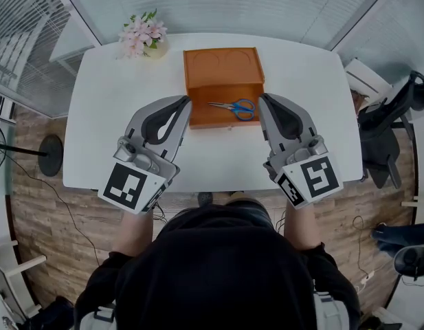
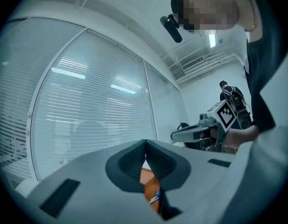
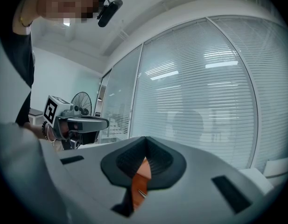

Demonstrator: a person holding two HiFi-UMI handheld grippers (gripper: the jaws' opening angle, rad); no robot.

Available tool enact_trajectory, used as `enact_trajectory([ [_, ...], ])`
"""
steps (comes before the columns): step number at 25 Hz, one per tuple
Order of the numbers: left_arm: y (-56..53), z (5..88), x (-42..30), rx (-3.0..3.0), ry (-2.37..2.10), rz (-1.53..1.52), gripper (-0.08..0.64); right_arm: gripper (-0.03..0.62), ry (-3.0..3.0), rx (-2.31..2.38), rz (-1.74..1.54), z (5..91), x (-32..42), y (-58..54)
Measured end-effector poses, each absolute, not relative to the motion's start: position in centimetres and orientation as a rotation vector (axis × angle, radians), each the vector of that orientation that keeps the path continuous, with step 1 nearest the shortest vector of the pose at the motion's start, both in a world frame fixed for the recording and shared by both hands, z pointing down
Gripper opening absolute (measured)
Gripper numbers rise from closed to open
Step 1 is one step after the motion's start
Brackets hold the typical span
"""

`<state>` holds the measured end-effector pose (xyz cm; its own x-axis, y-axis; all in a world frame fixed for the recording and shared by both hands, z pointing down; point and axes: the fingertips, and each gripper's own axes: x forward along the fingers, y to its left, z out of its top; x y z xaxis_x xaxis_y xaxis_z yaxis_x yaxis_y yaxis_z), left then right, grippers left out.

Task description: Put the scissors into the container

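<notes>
An orange container (image 1: 206, 73) stands open at the table's far middle. Blue-handled scissors (image 1: 236, 107) lie inside its near compartment. My left gripper (image 1: 186, 102) is shut and holds nothing, its tip at the container's left wall. At the right wall is my right gripper (image 1: 262, 100), likewise shut and empty. In the left gripper view the jaws meet at the tip (image 2: 145, 143); below them show the orange container (image 2: 147, 177) and a bit of the scissors (image 2: 156, 197). Between the shut jaws (image 3: 145, 141) in the right gripper view only the orange container (image 3: 142, 175) shows.
The white table (image 1: 108, 115) carries a pot of pink flowers (image 1: 143, 34) at its far left. A black chair (image 1: 387, 126) stands off the table's right end and a fan base (image 1: 51, 154) off its left. Glass walls with blinds surround the room.
</notes>
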<state>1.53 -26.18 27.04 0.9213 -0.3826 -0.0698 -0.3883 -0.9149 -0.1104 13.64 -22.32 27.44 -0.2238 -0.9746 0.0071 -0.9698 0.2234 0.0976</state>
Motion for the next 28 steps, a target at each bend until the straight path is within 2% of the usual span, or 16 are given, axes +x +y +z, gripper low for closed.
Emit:
enact_trajectory([
  [28, -25.2, 27.4, 1.2, -2.971, 0.588, 0.078, 0.012, 0.005, -2.391, 1.926, -0.119, 27.5, 12.8, -21.1],
])
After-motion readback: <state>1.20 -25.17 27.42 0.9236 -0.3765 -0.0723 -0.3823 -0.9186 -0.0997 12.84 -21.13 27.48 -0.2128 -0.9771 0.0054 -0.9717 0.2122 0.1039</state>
